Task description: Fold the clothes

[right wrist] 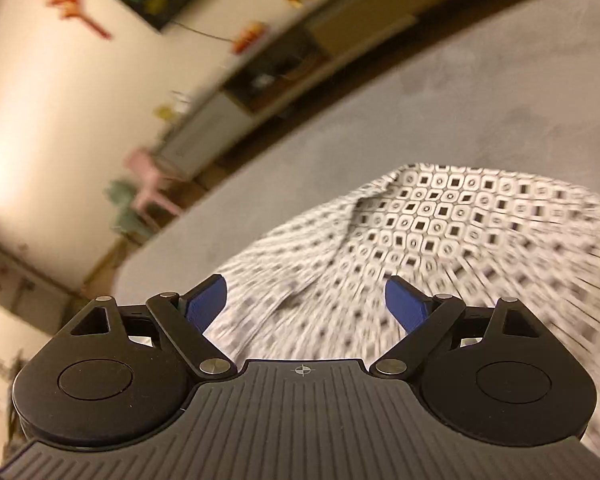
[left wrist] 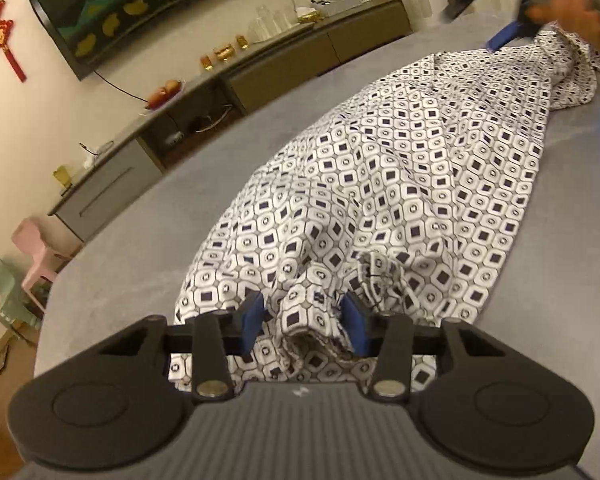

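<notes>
We see the shirt point(left wrist: 400, 184) spread along the grey table point(left wrist: 148, 248) | left hand-held gripper point(left wrist: 302, 326): pads part-way apart, a bunched fold between them, grip unclear | right hand-held gripper point(right wrist: 306, 304): spread wide over the shirt, nothing between; view blurred

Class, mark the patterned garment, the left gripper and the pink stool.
patterned garment point(left wrist: 420, 168), left wrist view, middle of the spread cloth.
left gripper point(left wrist: 304, 326), left wrist view, between its blue fingertips.
pink stool point(left wrist: 32, 240), left wrist view, its seat.

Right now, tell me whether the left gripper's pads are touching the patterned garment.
Cannot tell. In the left wrist view a fold of the garment lies between the left gripper's open jaws, but pad contact isn't plain.
</notes>
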A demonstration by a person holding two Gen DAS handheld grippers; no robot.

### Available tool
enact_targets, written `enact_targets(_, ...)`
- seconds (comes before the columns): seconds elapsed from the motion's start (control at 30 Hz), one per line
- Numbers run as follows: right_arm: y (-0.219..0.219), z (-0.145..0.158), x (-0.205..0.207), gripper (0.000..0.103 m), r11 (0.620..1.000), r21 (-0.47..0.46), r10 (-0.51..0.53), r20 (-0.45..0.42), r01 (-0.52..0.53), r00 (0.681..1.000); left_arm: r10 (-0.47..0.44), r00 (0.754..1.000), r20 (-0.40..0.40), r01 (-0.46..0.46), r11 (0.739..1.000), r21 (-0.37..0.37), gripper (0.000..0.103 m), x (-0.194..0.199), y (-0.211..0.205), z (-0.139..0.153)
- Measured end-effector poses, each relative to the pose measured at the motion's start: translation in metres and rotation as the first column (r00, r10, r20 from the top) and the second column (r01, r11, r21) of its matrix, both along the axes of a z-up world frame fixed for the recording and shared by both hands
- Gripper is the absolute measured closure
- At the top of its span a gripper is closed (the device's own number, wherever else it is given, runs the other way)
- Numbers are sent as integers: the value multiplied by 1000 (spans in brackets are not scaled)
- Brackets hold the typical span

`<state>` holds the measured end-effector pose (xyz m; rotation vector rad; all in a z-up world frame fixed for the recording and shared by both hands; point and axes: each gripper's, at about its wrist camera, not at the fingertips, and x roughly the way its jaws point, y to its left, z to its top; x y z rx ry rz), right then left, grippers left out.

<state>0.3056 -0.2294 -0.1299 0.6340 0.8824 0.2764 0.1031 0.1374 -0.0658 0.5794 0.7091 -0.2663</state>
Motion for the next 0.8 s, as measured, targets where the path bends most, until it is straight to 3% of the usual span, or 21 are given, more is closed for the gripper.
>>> enact_targets(0.07, 12, -13, 25, 26, 999, -19, -47, -29, 47, 998, -35, 999, 2, 35, 999, 3, 55, -6, 2, 0)
enact_targets(0.13, 17, -19, 38, 42, 998, 0, -62, -24, 62, 998, -72, 997, 15, 72, 997, -4, 50, -10, 3, 3)
enact_targets(0.2, 16, -23, 40, 48, 998, 32, -60, -19, 61, 998, -100, 995, 6, 100, 995, -15, 47, -12, 4, 4)
enact_targets(0.3, 17, -26, 37, 51, 998, 40, -46, -1, 46, 999, -137, 990, -14, 137, 991, -4, 32, -17, 4, -3)
enact_targets(0.37, 16, -26, 37, 51, 998, 45, -48, 13, 47, 999, -154, 988, -25, 154, 988, 10, 30, -17, 2, -7)
enact_targets(0.4, 16, -25, 38, 45, 998, 49, -49, 16, 48, 999, -160, 987, -29, 161, 987, 20, 30, -17, -1, -9)
enact_targets(0.47, 17, -22, 44, 42, 997, 54, -55, 13, 54, 998, -174, 984, -25, 174, 984, 30, 30, -17, -4, -11)
enact_targets(0.5, 19, -21, 47, 43, 998, 37, -54, 11, 54, 998, -172, 985, -13, 173, 985, 28, 30, -16, -5, -10)
enact_targets(0.53, 22, -20, 49, 55, 999, 15, -48, 11, 47, 999, -170, 985, -3, 170, 985, 25, 32, -15, -5, -10)
enact_targets(0.57, 26, -19, 52, 69, 999, -8, -38, 9, 38, 999, -164, 987, -2, 164, 986, 16, 44, -11, -6, -10)
enact_targets(0.6, 29, -18, 53, 103, 999, -34, -22, 2, 22, 1000, -165, 986, -1, 165, 986, 5, 58, -8, -7, -9)
enact_targets(0.63, 33, -16, 52, 103, 998, -66, -11, 5, 12, 1000, -166, 986, -1, 166, 986, -5, 92, -6, -7, -9)
enact_targets(0.7, 40, -6, 44, 103, 991, -137, 8, 53, -1, 999, -167, 986, 5, 167, 985, -31, 92, -1, -8, -6)
enact_targets(0.77, 42, 18, 37, 103, 983, -184, 15, 122, 8, 992, -130, 987, 96, 144, 977, -160, 93, 0, 4, 17)
enact_targets(0.8, 42, 32, 34, 103, 979, -204, 16, 159, 17, 987, -44, 986, 160, 87, 958, -273, 93, 7, 25, 33)
